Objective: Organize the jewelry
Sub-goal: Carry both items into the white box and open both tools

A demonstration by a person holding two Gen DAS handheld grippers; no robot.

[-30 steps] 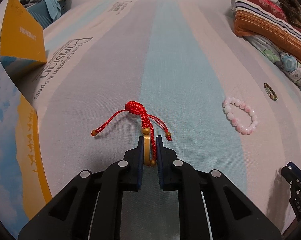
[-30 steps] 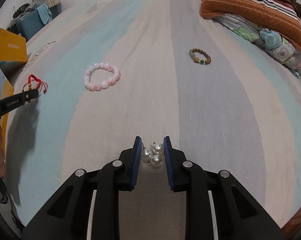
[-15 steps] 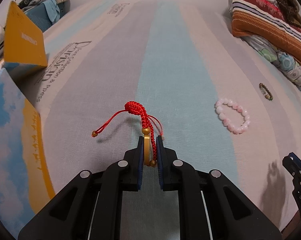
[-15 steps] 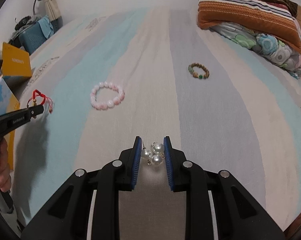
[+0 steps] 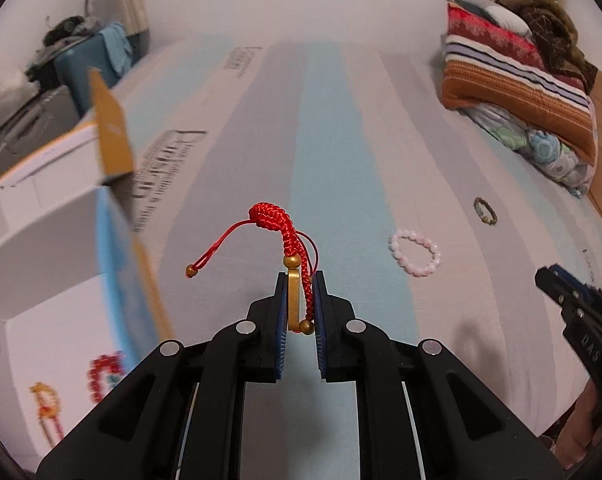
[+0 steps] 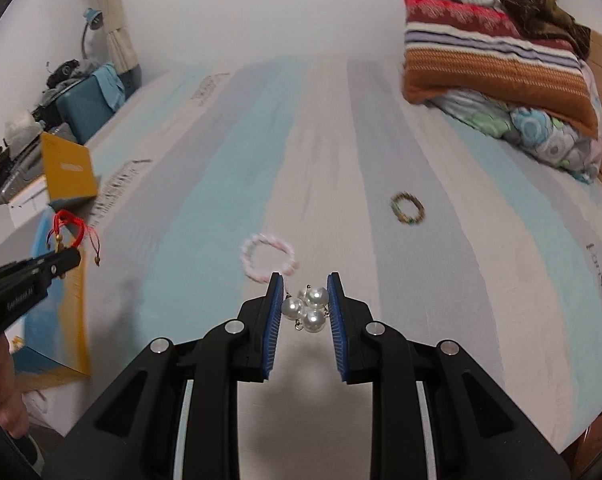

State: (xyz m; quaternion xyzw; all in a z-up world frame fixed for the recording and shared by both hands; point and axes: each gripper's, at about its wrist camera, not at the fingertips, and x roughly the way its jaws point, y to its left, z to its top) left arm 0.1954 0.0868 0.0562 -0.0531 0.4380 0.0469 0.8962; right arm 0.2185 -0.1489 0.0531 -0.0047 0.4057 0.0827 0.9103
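Two hand-held grippers are being held above a striped bed (image 5: 329, 128), each clamped on one piece of jewelry. The left hand-held gripper (image 5: 300, 300) is being kept closed on a red cord bracelet (image 5: 287, 236) with a gold bar, whose knotted end and loose tails are hanging clear of the bed. The right hand-held gripper (image 6: 304, 308) is being kept closed on a cluster of three pearls (image 6: 307, 309), pinched between its blue pads.

Two more bracelets are lying on the bed, well apart from each other: a pink bead bracelet (image 6: 268, 257) and a brown bead bracelet (image 6: 407, 208) with a green bead. An open box (image 5: 33, 264) is standing at the left edge of the bed, its yellow flap (image 5: 111, 132) raised and a blue and yellow flap (image 5: 127, 280) standing between the left hand-held gripper and the box's inside. Folded blankets (image 6: 497, 68) and a floral pillow (image 6: 541, 136) are piled at the right. A blue case (image 6: 87, 106) is standing beyond the bed at the left.

Only in the left wrist view are things being shown inside the box: a red beaded piece (image 5: 103, 372) and a yellow one (image 5: 45, 404), both blurred. Only in the right wrist view is the green bead being shown, along with a hand (image 6: 5, 392) gripping the left handle.
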